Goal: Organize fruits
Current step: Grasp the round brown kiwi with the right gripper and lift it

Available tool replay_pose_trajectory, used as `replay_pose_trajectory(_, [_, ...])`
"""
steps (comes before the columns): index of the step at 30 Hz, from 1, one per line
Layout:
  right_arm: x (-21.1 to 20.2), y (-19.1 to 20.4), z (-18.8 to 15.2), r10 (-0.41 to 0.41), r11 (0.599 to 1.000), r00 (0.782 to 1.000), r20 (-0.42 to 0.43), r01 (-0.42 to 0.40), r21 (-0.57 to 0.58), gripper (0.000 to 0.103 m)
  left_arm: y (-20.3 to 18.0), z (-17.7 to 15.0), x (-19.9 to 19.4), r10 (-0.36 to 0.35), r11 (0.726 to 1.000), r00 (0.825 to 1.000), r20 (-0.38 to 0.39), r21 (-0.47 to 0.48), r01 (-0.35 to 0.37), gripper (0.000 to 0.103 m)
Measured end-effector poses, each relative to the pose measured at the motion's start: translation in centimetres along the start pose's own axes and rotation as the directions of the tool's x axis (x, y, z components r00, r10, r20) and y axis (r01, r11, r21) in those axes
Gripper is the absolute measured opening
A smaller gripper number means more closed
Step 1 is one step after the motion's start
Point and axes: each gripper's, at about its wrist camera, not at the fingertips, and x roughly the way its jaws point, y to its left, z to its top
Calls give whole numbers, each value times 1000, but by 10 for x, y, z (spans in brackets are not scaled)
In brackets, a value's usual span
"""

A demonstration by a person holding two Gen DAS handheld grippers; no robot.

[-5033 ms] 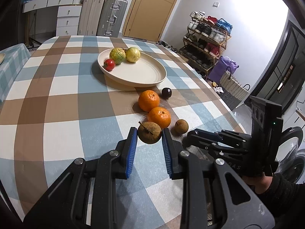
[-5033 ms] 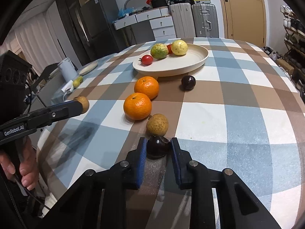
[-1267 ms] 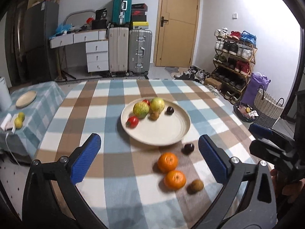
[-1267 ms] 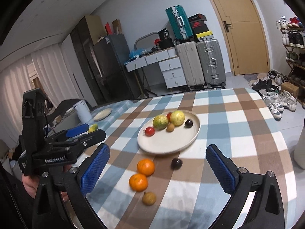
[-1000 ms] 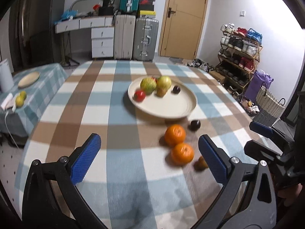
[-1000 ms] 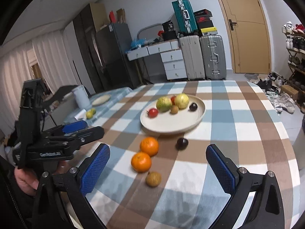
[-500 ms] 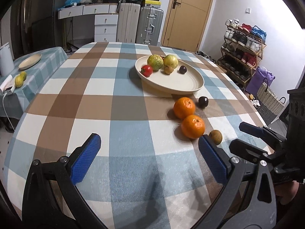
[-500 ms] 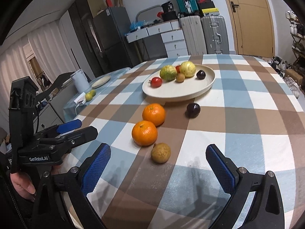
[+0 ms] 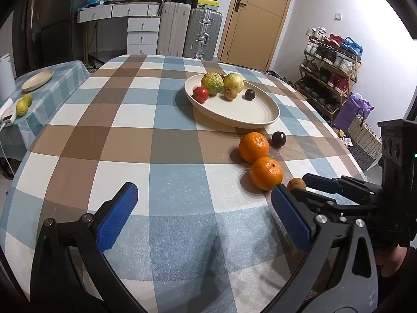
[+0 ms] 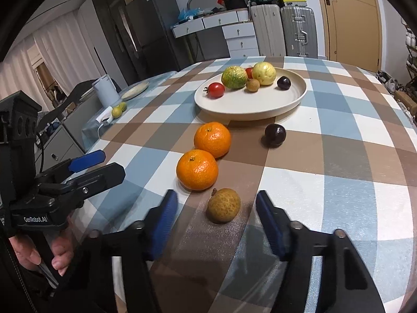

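A small brown fruit [image 10: 223,205] lies on the checked tablecloth between the pads of my right gripper [image 10: 215,203]. Its jaws are closing, and a gap shows on both sides of the fruit. Two oranges [image 10: 197,169] [image 10: 212,139] and a dark plum [image 10: 275,135] lie just beyond, in front of the cream plate [image 10: 250,107]. The plate holds a tomato, two green-yellow fruits, a small brown fruit and a dark plum. My left gripper [image 9: 203,195] hangs open over bare cloth, left of the oranges [image 9: 265,173]. From the left wrist, the right gripper [image 9: 303,186] flanks the brown fruit [image 9: 296,183].
The round table's edge curves close on the right. A lower side table [image 9: 52,88] at the left carries a small plate [image 9: 37,79] and yellow fruits. Suitcases [image 9: 206,34], drawers and a shoe rack [image 9: 331,60] stand beyond.
Both grippers have sunk toward the table. The right one has moved in on the small brown fruit and its jaws have narrowed around it. The left stays wide.
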Motion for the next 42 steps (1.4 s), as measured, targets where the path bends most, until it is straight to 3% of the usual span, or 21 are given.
replay_pose_trajectory(7, [6, -2, -1, -4, 1000, 1000, -21, 4, 15, 38, 2, 3, 3, -11, 1000, 1000, -9, -2, 11, 102])
replay_pose_trajectory(9, [6, -6, 0, -3, 999, 1000, -15, 4, 40, 28, 1, 5, 4, -17, 1000, 1000, -10, 5, 17, 102])
replay_pose_trajectory(13, [2, -18, -1, 32, 993, 999, 8, -33, 110, 27, -1, 6, 4, -16, 1000, 1000, -10, 9, 16, 102])
replay_pose_trajectory(23, [-17, -20, -1, 20, 994, 996, 90, -29, 104, 27, -10, 12, 8, -33, 999, 999, -32, 23, 34, 102])
replay_pose_trajectory(42, [-60, -63, 20, -21, 993, 974, 224, -6, 121, 27, -60, 34, 67, -89, 992, 983, -162, 72, 102, 102])
